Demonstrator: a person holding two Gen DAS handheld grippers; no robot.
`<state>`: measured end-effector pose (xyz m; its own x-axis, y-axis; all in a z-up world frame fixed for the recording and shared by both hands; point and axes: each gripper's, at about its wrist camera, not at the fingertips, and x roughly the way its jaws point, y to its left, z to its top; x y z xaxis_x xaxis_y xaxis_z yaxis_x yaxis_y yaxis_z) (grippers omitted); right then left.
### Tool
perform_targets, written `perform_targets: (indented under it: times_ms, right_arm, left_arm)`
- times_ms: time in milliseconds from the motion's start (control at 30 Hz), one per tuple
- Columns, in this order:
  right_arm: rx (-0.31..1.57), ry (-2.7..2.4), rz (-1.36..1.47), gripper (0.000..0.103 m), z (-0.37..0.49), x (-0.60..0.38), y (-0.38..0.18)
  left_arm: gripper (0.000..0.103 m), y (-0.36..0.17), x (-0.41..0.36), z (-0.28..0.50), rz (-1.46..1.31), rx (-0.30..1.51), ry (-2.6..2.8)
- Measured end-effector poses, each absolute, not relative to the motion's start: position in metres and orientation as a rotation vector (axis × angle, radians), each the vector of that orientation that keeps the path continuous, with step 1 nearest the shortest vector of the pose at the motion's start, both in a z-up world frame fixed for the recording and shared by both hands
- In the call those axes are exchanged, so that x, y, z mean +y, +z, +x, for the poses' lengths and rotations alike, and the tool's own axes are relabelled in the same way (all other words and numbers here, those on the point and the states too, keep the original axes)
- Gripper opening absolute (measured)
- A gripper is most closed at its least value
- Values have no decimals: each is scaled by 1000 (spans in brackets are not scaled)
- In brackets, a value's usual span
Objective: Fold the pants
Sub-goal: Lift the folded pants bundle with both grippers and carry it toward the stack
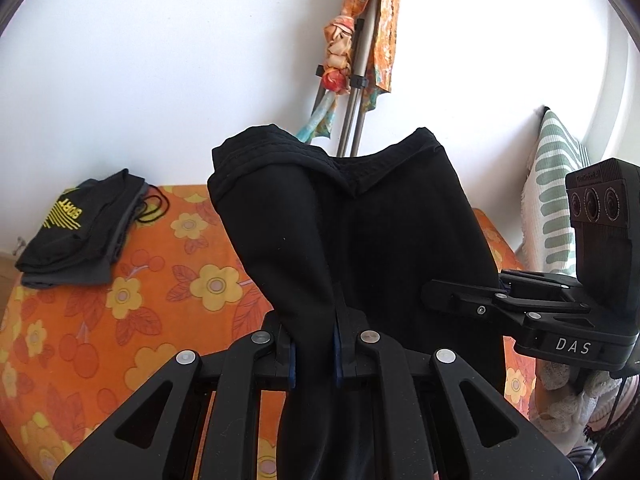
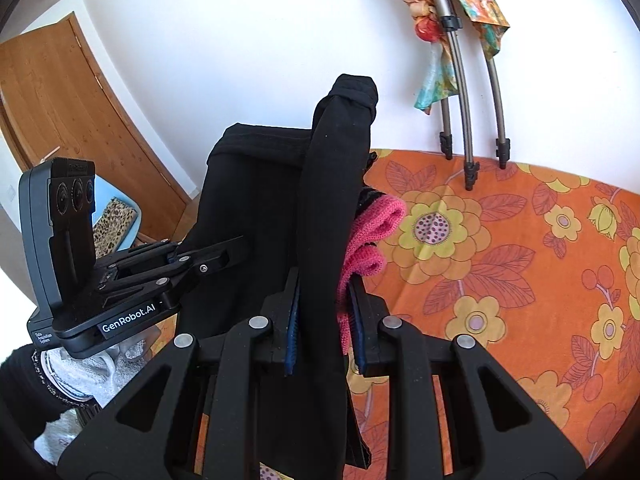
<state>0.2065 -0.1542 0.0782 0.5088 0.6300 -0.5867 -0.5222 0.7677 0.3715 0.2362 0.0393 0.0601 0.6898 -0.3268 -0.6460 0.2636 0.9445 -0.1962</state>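
The black pants (image 1: 360, 216) hang lifted above the orange flowered bed, their waistband end uppermost, stretched between my two grippers. My left gripper (image 1: 314, 356) is shut on one bunched edge of the pants. My right gripper (image 2: 322, 320) is shut on the other edge (image 2: 332, 200); it also shows at the right of the left wrist view (image 1: 460, 296), clamped on the cloth. The left gripper shows at the left of the right wrist view (image 2: 216, 256), shut on the pants.
A stack of folded dark clothes (image 1: 80, 228) lies on the far left of the bed (image 1: 160, 300). A pink knitted item (image 2: 372, 236) lies behind the pants. Metal tripod legs (image 2: 468, 128) with colourful cloth stand against the wall. A striped pillow (image 1: 552, 184) is at the right. A wooden door (image 2: 60, 112) is at the left.
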Motion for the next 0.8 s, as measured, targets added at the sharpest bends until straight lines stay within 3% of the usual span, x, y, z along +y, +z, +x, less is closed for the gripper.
perform_targets:
  times_ms: [367, 800]
  right_arm:
    - [758, 765, 142, 22, 215, -48, 96]
    - [758, 824, 195, 22, 325, 122, 95]
  left_arm:
    - [11, 76, 137, 243, -145, 700, -248]
    - [11, 78, 284, 354, -126, 658, -118]
